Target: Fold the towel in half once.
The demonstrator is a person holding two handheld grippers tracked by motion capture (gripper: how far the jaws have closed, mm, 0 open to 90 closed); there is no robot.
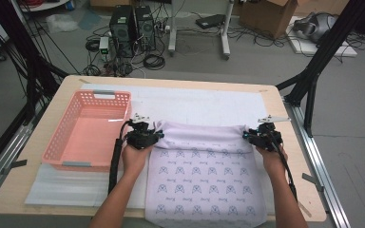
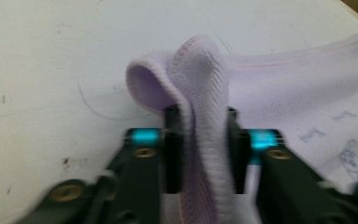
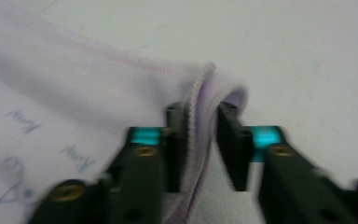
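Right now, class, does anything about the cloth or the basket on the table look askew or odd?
The lilac printed cloth hangs over the near edge of the wooden table, and its far edge is bunched between the left gripper and right gripper. The pink plastic basket sits square.

The floor (image 1: 66, 47) is grey, with black cables (image 1: 154, 61) lying on it. Two black computer boxes (image 1: 132, 26) stand behind the desk (image 1: 14, 190). A brown cardboard box (image 1: 266, 16) sits farther back, beside white stand legs (image 1: 224, 33). Black frame bars (image 1: 321, 61) lean at the right.
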